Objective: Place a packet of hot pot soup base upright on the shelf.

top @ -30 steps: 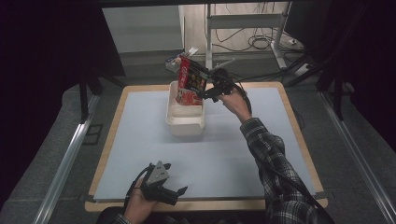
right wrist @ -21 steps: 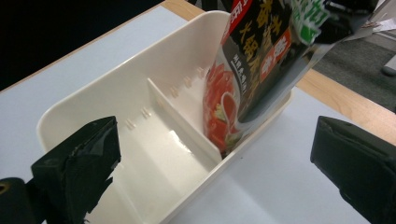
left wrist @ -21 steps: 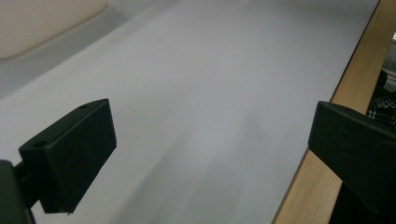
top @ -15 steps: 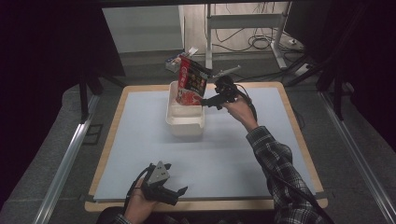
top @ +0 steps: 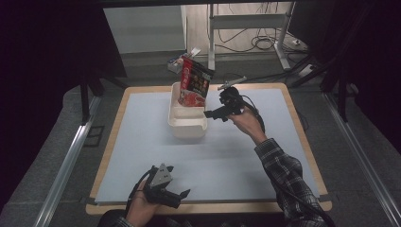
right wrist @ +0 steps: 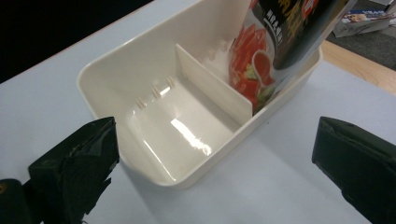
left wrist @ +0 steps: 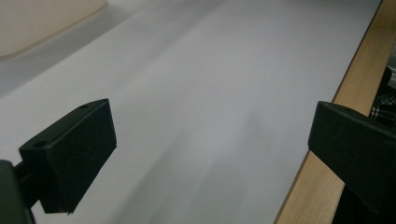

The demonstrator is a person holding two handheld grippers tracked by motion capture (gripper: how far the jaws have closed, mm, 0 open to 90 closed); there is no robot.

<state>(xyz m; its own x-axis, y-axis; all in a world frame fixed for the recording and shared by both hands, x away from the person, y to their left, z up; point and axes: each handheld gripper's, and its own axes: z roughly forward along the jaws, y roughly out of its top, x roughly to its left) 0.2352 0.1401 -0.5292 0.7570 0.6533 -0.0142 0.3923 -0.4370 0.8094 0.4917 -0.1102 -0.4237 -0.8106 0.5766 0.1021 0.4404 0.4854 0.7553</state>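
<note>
A white two-compartment bin (top: 176, 121) stands at the far middle of the pale mat. A red and black snack bag (top: 194, 84) stands tilted in its far compartment; the near compartment (right wrist: 177, 135) is empty. My right gripper (top: 218, 100) hovers just right of the bin, open, with nothing between its jaws. In the right gripper view the bag (right wrist: 275, 42) leans against the bin's wall behind the divider (right wrist: 210, 84). My left gripper (top: 178, 197) rests open and empty near the table's front edge. In its own view the jaws stand wide apart over bare mat (left wrist: 210, 93).
The wooden table rim (top: 213, 207) frames the mat (top: 236, 161). A small box (top: 176, 64) lies on the floor beyond the table, with cables (top: 265, 42) and metal legs (top: 212, 35) behind. Rails (top: 66, 165) run along both sides.
My right gripper has let go of the snack bag and drawn back toward the near right. The bag now stands in the bin's far compartment. The left gripper has not moved.
</note>
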